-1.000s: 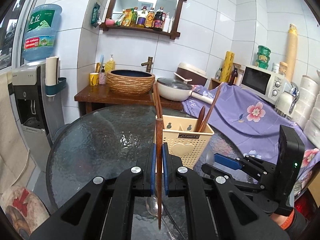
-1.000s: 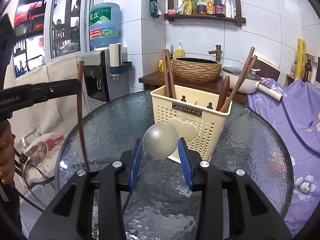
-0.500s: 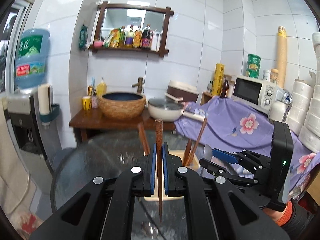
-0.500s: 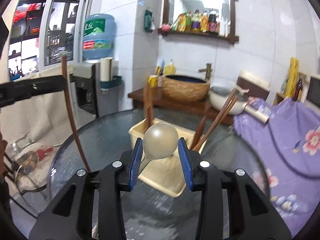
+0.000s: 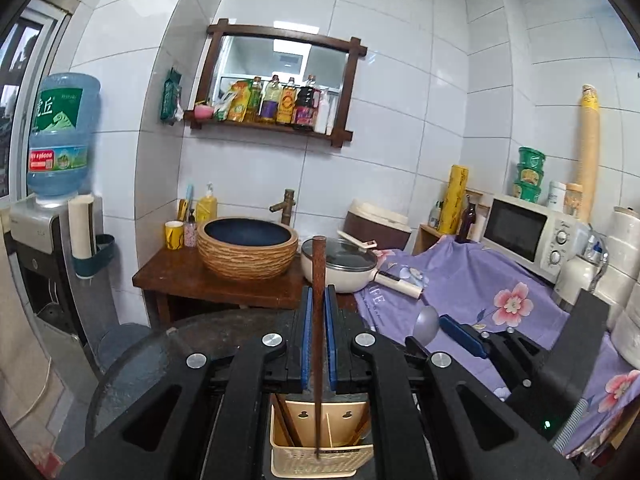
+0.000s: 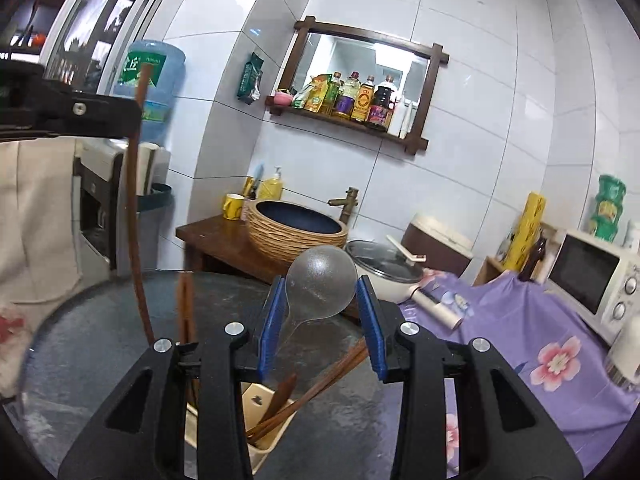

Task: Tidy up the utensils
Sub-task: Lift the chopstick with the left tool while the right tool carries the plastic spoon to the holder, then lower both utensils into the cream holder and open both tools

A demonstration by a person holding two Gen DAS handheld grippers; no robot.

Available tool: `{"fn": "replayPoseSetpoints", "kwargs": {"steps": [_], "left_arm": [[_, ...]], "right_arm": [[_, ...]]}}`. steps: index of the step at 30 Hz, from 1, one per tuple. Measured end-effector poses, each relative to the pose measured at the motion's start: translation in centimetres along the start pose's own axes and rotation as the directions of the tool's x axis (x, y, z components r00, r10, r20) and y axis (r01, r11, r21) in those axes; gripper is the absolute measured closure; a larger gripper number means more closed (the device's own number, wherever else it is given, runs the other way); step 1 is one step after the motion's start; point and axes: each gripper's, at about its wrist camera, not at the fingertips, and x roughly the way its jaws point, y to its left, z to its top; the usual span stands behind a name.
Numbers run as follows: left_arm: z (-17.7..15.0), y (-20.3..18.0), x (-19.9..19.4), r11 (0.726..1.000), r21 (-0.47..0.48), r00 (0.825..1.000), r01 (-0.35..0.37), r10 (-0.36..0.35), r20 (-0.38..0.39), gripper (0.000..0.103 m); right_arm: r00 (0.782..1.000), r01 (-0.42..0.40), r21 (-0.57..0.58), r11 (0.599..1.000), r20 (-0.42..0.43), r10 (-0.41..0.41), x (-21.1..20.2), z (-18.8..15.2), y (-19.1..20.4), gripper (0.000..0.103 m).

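Observation:
My left gripper (image 5: 317,300) is shut on a brown wooden chopstick (image 5: 319,264) that stands upright between the blue pads, its lower tip hanging over the cream utensil basket (image 5: 320,462) below. My right gripper (image 6: 322,292) is shut on the bowl of a metal spoon (image 6: 320,282), held above the same basket (image 6: 260,396). Several wooden chopsticks (image 6: 320,376) lean in the basket. In the left wrist view the right gripper (image 5: 460,334) with its spoon (image 5: 426,322) shows at the right. From the right wrist camera the left gripper's arm (image 6: 68,114) and its chopstick (image 6: 134,216) appear at the left.
The basket stands on a round dark glass table (image 6: 100,332). Behind it are a wooden stand with a woven basin (image 5: 248,246), a lidded white pan (image 5: 340,266), a purple floral cloth (image 5: 480,280) and a microwave (image 5: 528,234). A water dispenser (image 5: 60,208) stands at the left.
Both grippers have risen well above the table with their loads. The basket has dropped to the bottom of both views, and the wall and shelf fill more of the picture.

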Motion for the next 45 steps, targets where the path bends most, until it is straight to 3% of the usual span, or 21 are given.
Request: {"fn": "replayPoseSetpoints", "kwargs": {"steps": [4,7,12,16,22,30,39,42,44,45], "left_arm": [[-1.2,0.6,1.4,0.999,-0.029,1.0,-0.026,0.026,0.008,0.097],[-0.4,1.2,1.5,0.998,-0.06,1.0,0.01,-0.009,0.003,0.097],[2.1,0.3,0.1,1.0,-0.01,0.999,0.002,-0.001,0.055,0.097],[1.7,-0.1,0.7,1.0,0.004,0.998,-0.012,0.012,0.062,0.097],[-1.8,0.8,3.5,0.999,-0.007,0.999,-0.043,0.043,0.004,0.097],[-7.1,1.9,6.4,0.999,-0.004,0.991,-0.044,0.043,-0.129,0.097],[-9.3,3.1,7.5,0.999,-0.027,0.98,-0.021,0.015,-0.2,0.097],[-9.5,3.4,7.2,0.999,-0.038,0.98,-0.015,0.007,-0.197,0.092],[-9.6,3.3,6.6,0.999,-0.034,0.982,-0.014,0.007,-0.189,0.078],[-9.5,3.4,6.1,0.999,-0.037,0.983,-0.011,0.004,-0.181,0.068]], "right_arm": [[0.999,0.03,-0.04,0.999,-0.016,-0.031,1.5,-1.7,0.9,0.066],[0.999,0.022,-0.023,0.999,-0.038,-0.023,2.5,-2.7,0.9,0.066],[0.999,0.016,-0.007,1.0,-0.042,-0.016,2.8,-2.5,0.6,0.066],[0.999,0.003,0.008,1.0,-0.048,-0.002,3.2,-2.1,0.5,0.066],[0.997,-0.004,-0.017,1.0,-0.079,0.002,4.1,-4.3,2.3,0.066],[0.99,-0.043,-0.028,0.999,-0.138,0.039,4.9,-7.6,4.4,0.066],[0.985,-0.063,-0.049,0.997,-0.163,0.054,4.7,-9.3,5.5,0.066],[0.985,-0.071,-0.041,0.997,-0.161,0.064,4.5,-9.6,5.3,0.065],[0.987,-0.068,-0.037,0.997,-0.149,0.062,4.1,-9.5,5.1,0.063],[0.988,-0.069,-0.033,0.997,-0.144,0.064,4.0,-9.5,5.0,0.054]]}}
